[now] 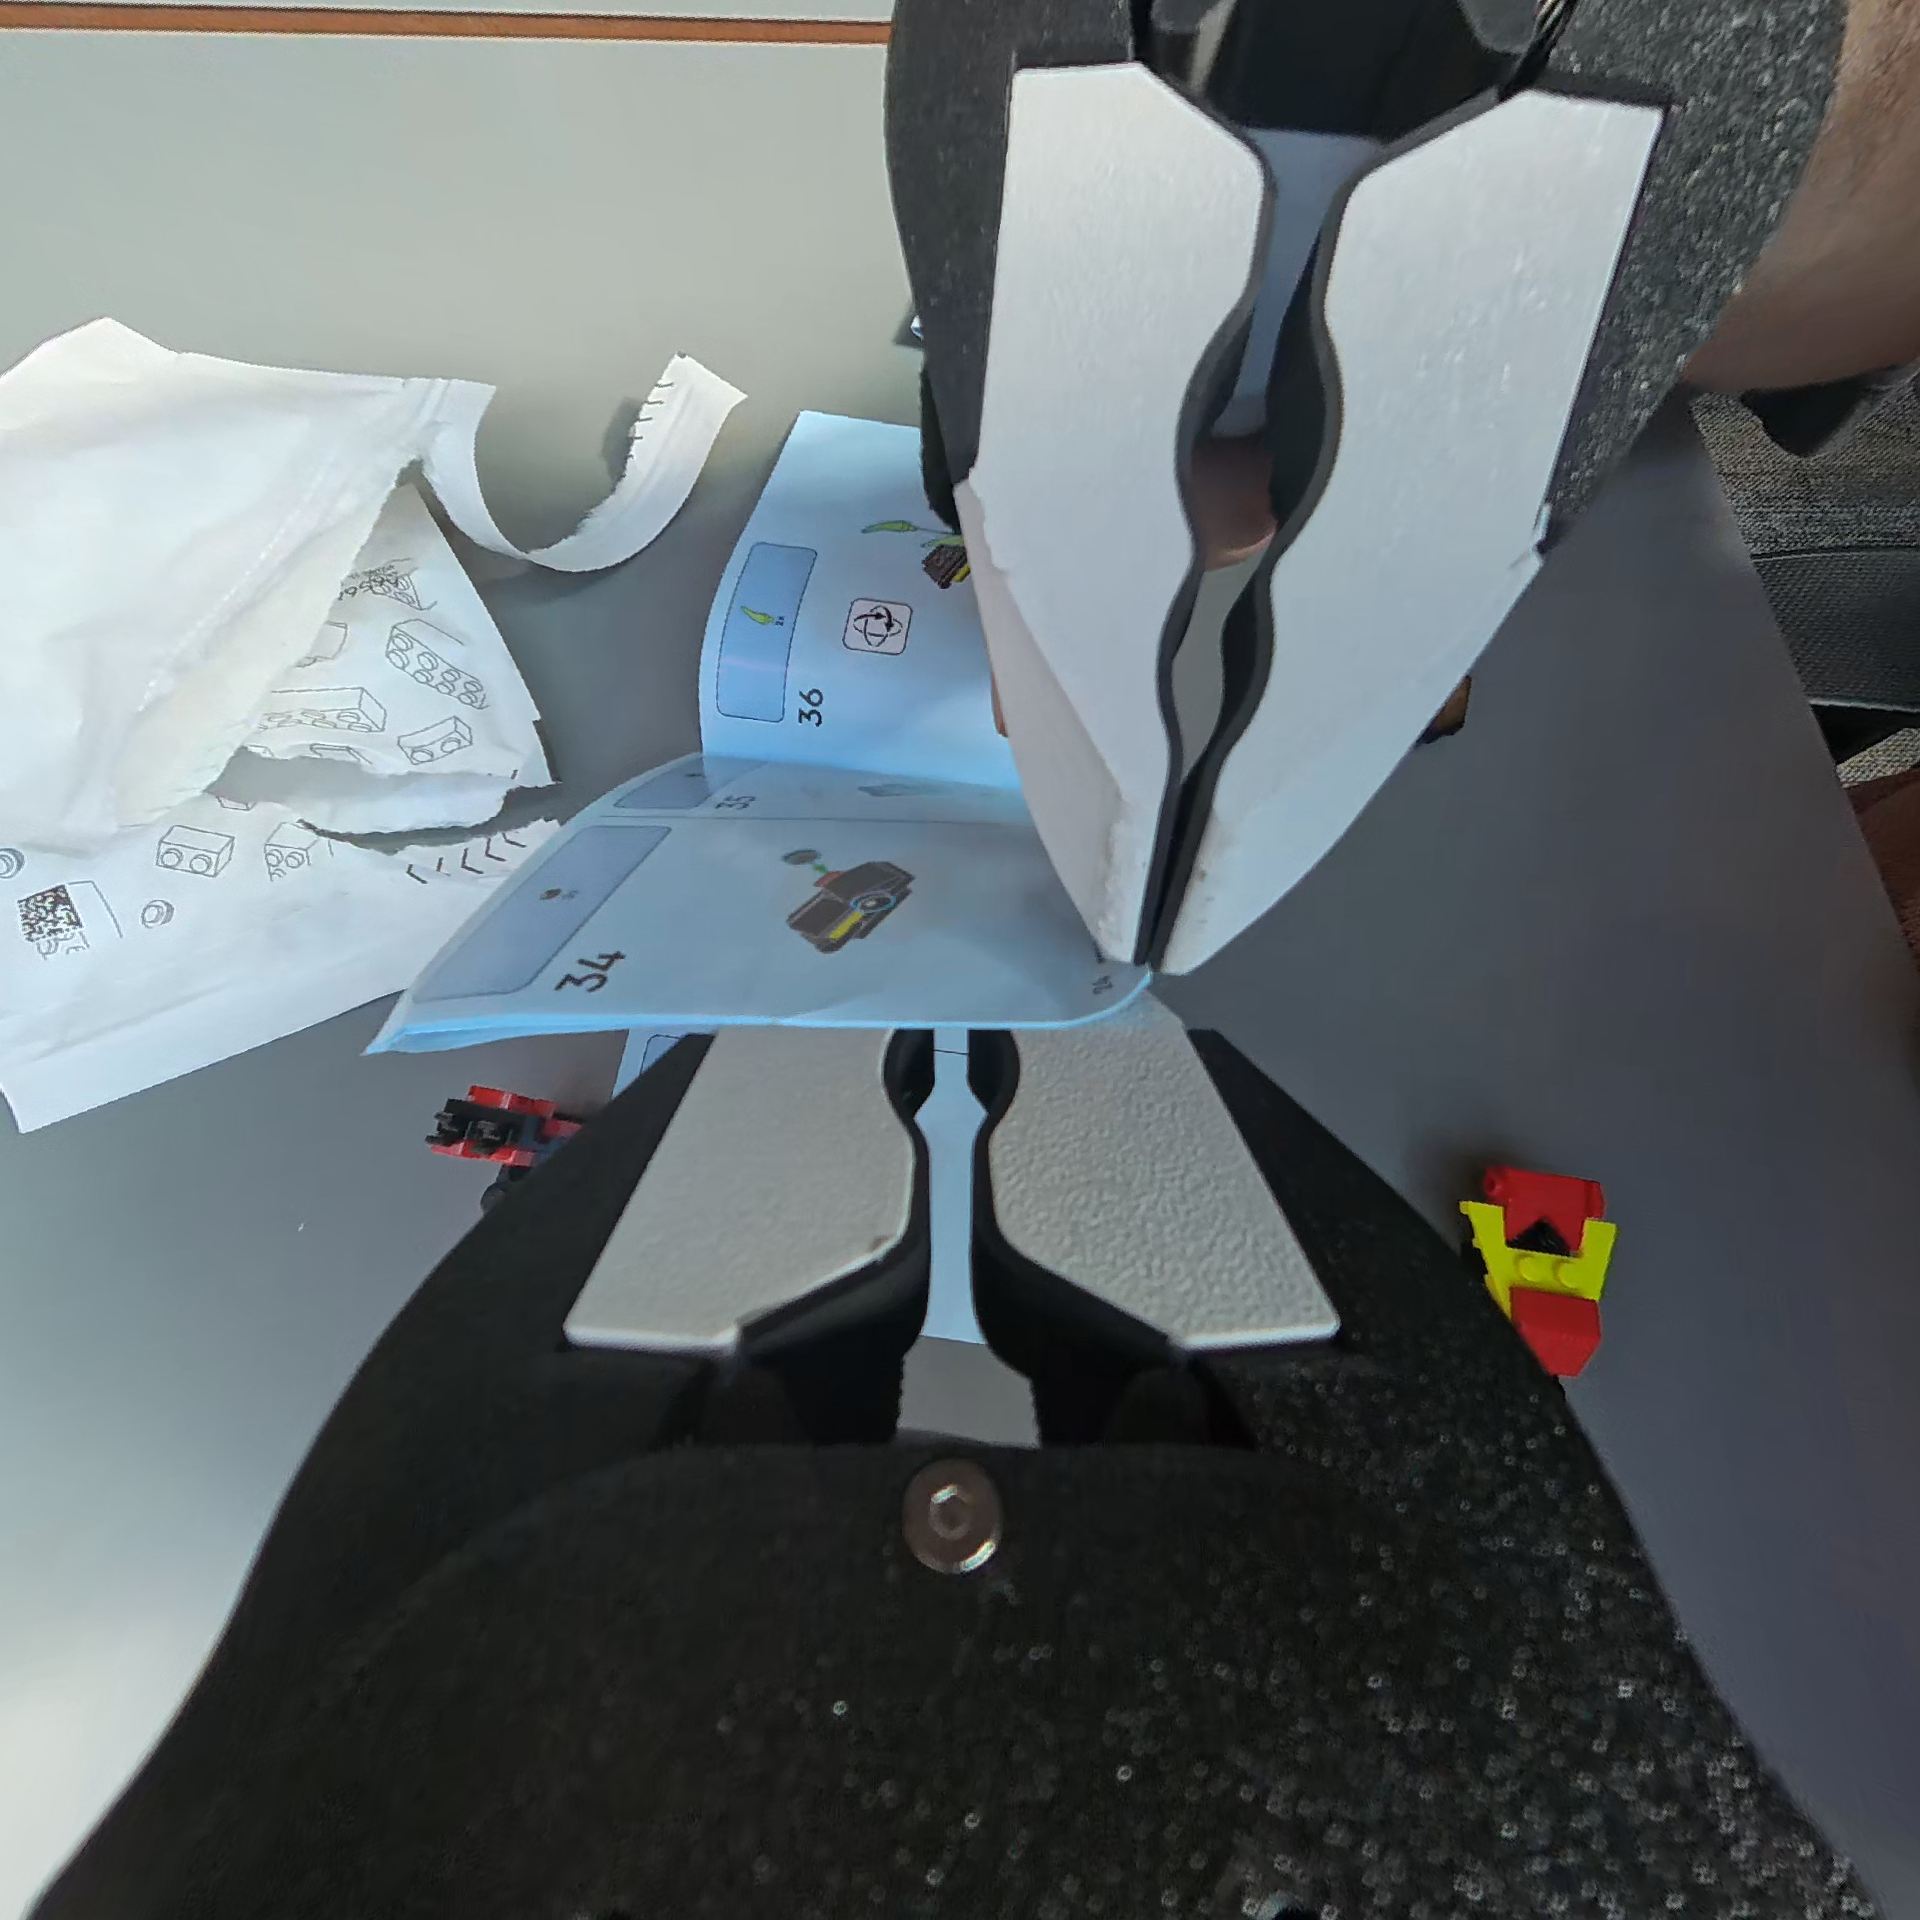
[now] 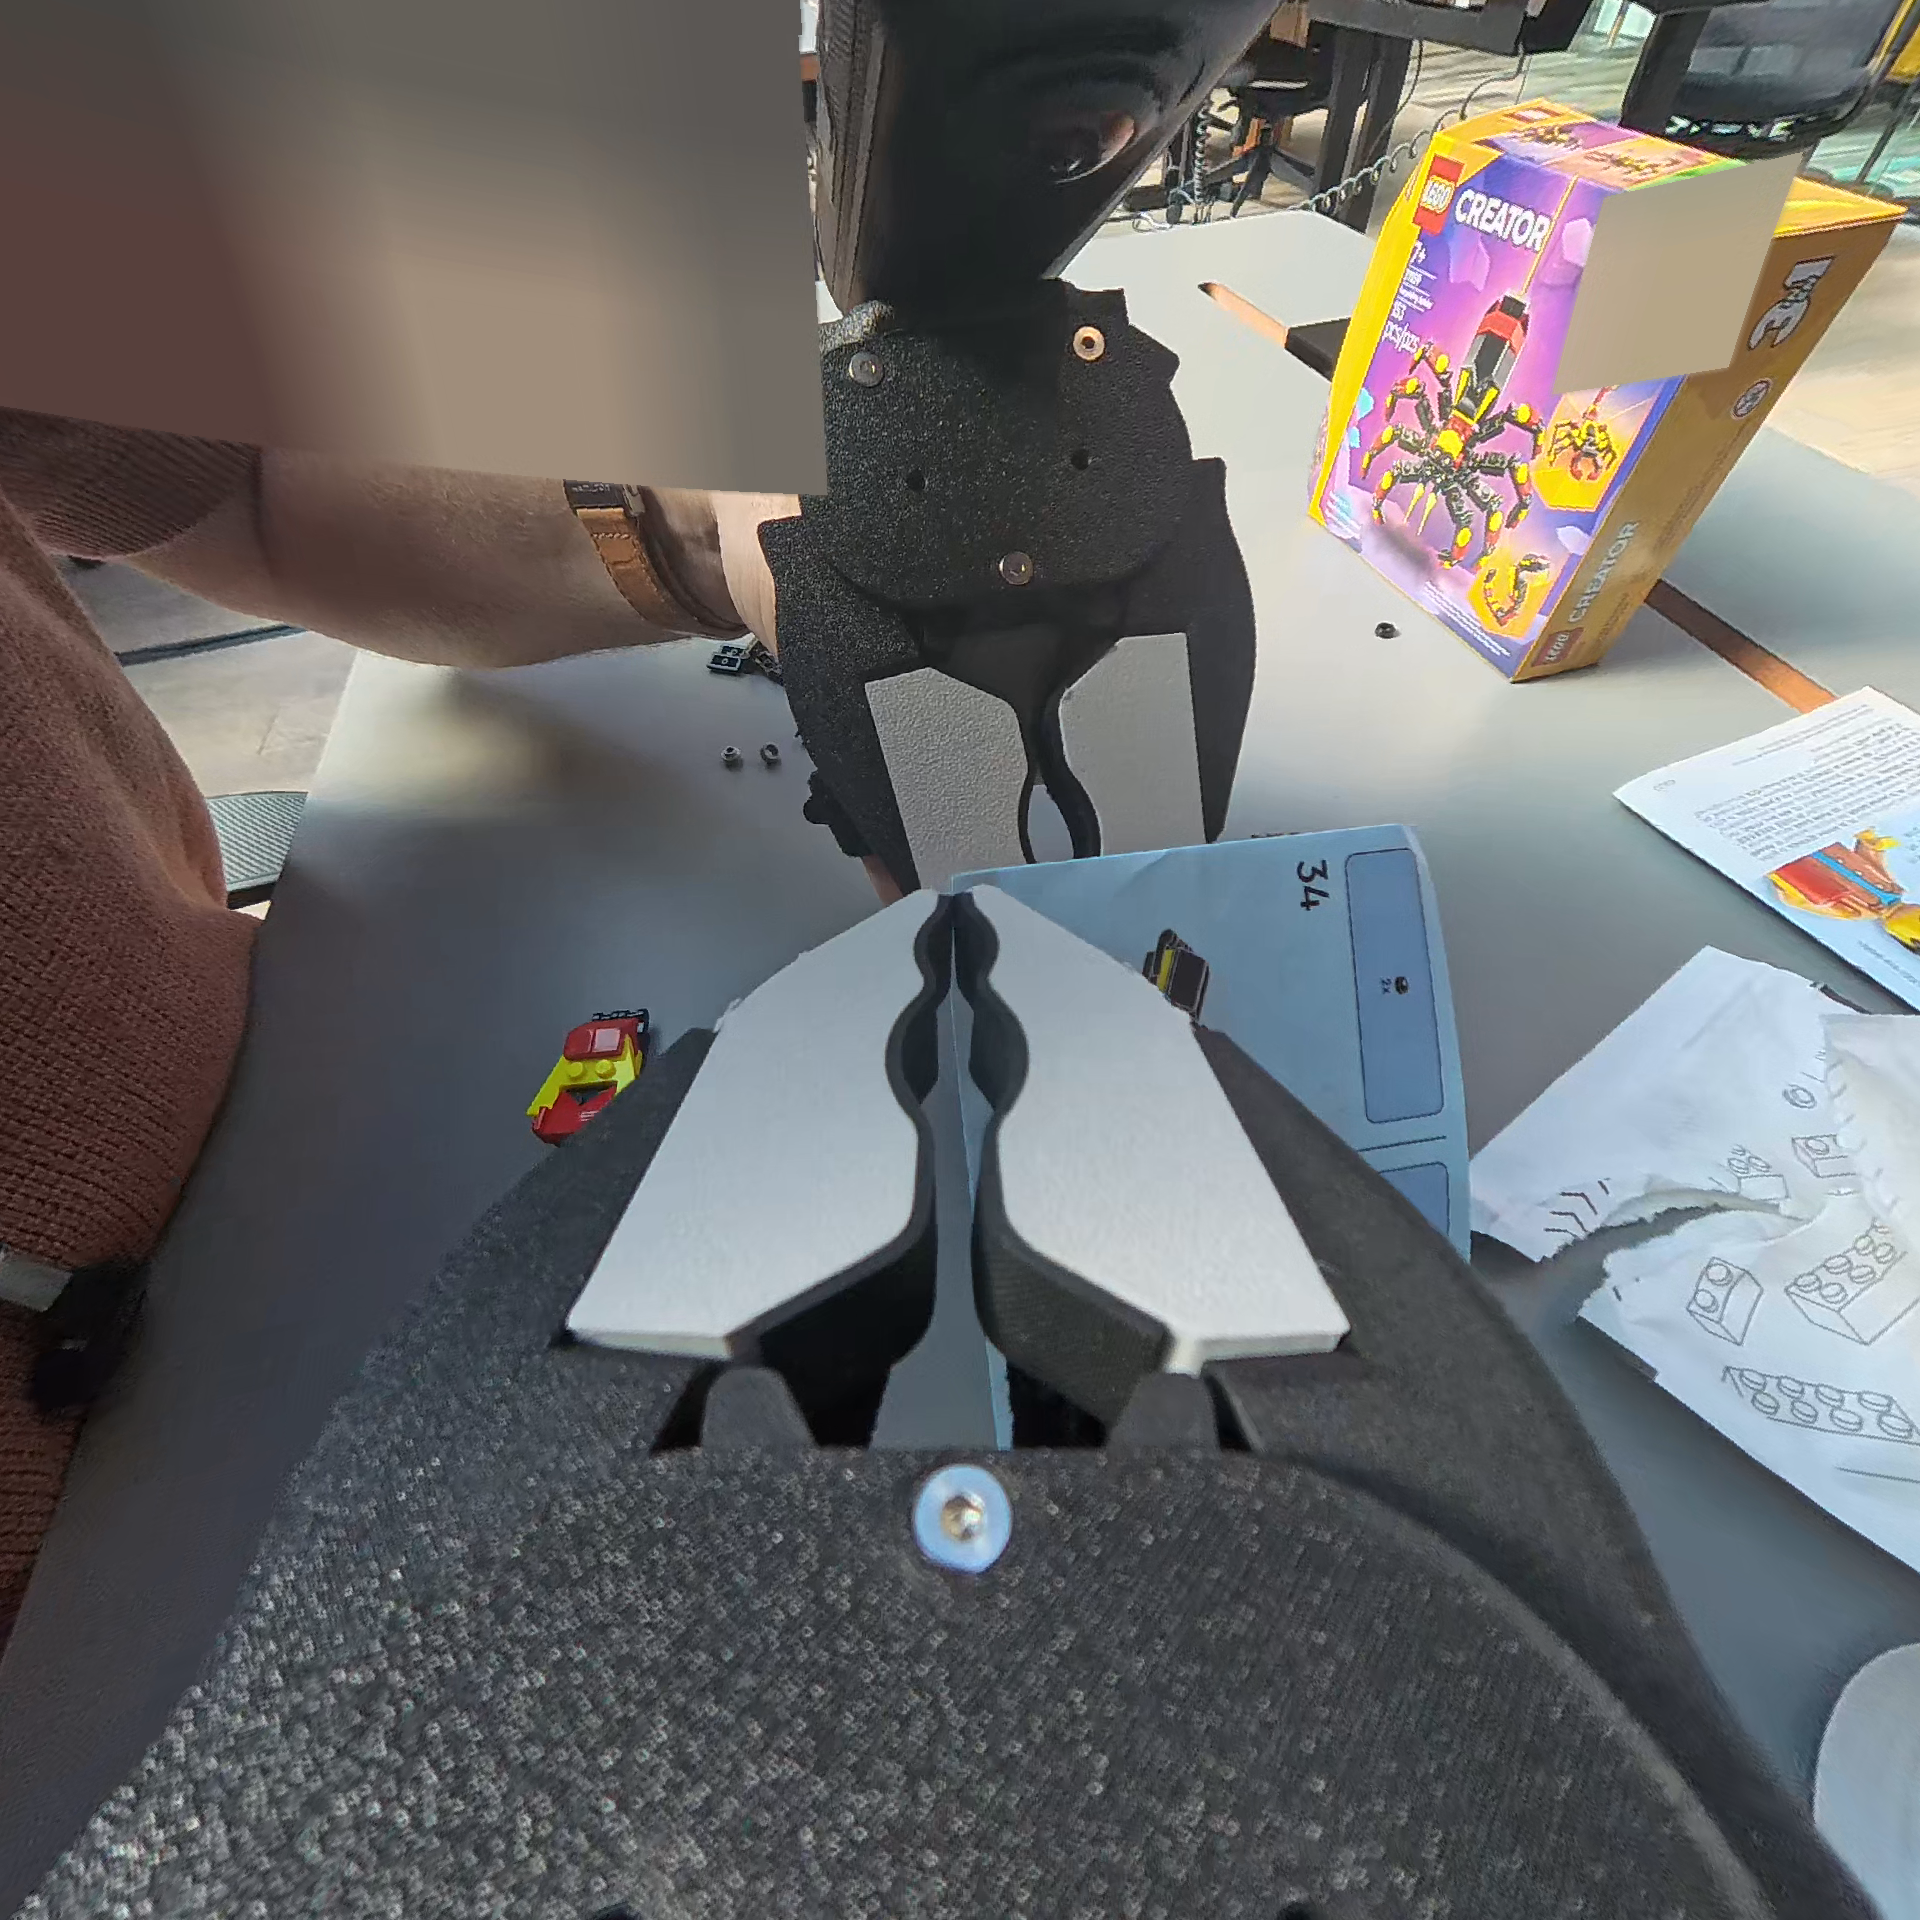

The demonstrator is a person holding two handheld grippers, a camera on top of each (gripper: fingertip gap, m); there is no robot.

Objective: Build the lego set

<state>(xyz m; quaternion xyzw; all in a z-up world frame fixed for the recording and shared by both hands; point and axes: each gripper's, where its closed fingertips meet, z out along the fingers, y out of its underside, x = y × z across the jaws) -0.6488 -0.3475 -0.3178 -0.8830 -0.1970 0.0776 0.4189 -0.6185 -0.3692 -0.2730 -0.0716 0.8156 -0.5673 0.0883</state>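
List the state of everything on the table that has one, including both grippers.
Left hand-held gripper: shut on instruction booklet.
Right hand-held gripper: shut on a booklet page.
Instruction booklet: open, page lifted.
Paper bag: torn open.
Red-yellow lego piece: partly assembled, loose.
Lego box: upright.

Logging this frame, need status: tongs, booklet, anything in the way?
Right tongs shut on instruction booklet page corner. Left tongs shut, under the lifted page. Red-yellow lego piece untouched on table. Torn paper bag beside booklet, not blocking.

Office: desks (image 2: 1351,260), swivel chairs (image 2: 1257,114)
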